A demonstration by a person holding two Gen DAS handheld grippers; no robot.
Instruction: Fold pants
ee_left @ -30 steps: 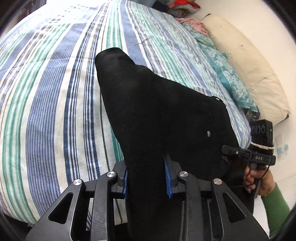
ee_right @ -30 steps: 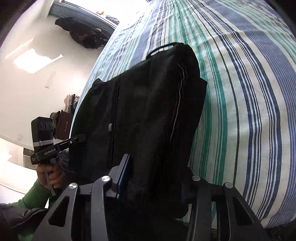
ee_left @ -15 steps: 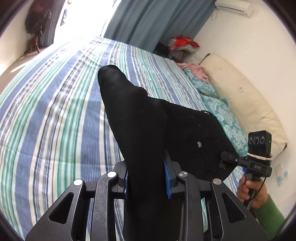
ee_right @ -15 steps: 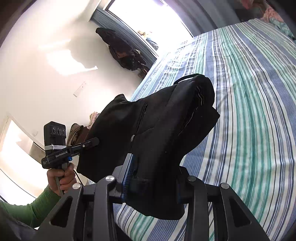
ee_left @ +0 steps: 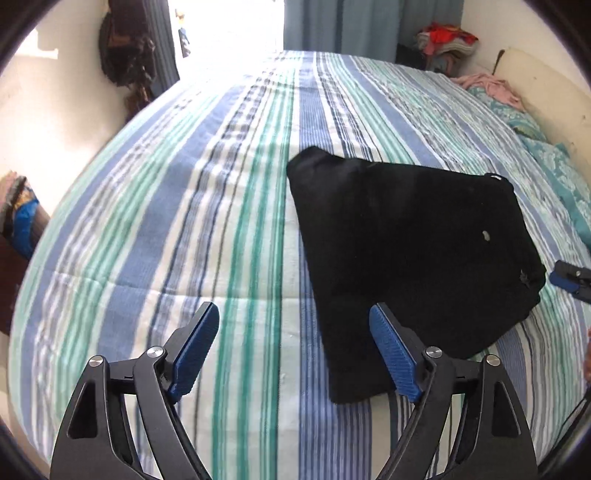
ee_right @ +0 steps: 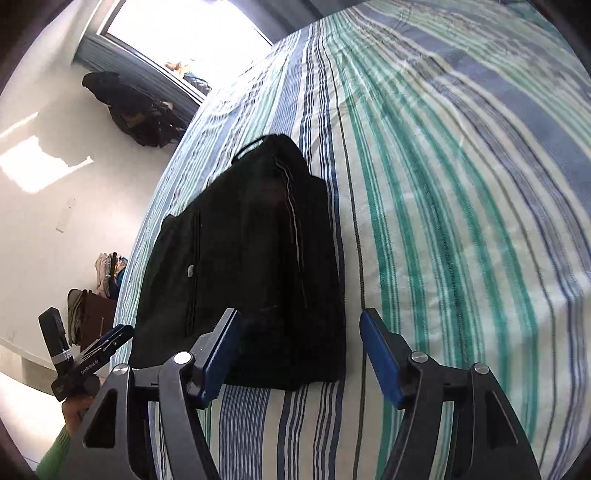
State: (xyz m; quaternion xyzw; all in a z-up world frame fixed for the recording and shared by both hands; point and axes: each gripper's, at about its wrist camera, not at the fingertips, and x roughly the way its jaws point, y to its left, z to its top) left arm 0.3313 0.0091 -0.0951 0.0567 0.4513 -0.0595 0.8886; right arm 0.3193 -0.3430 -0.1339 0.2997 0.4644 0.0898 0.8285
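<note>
Lying folded on the bed (ee_left: 221,206), the pants (ee_left: 413,251) form a compact black bundle on the striped cover, near the bed's front edge. A small pale button shows on the top layer, and a light seam line runs along the fold in the right wrist view, where a loop sticks up at the far end of the pants (ee_right: 251,258).

Left gripper (ee_left: 293,354): jaws released, spread wide, holding nothing. Its blue pads (ee_left: 195,347) stand apart over bare cover; the right-hand pad overlaps the near edge of the pants in the picture, but contact cannot be confirmed.

Right gripper (ee_right: 299,354): jaws released, spread wide, holding nothing. The near end of the pants lies between and just beyond its two blue pads. Contact cannot be confirmed.

In the right wrist view, the left gripper (ee_right: 107,343) appears beside the pants at their left, off the bed's edge, held by a hand (ee_right: 79,404) with a green sleeve. In the left wrist view, a blue pad tip of the right gripper (ee_left: 570,281) shows just beside the right corner of the pants.

Beyond the bed: a bright window (ee_right: 184,33) with a curtain (ee_left: 369,26), dark clothes (ee_right: 140,110) hanging on the wall to its left, a pile of clothes (ee_left: 445,42) at the far right corner, and a patterned teal pillow (ee_left: 561,173) along the right side.
</note>
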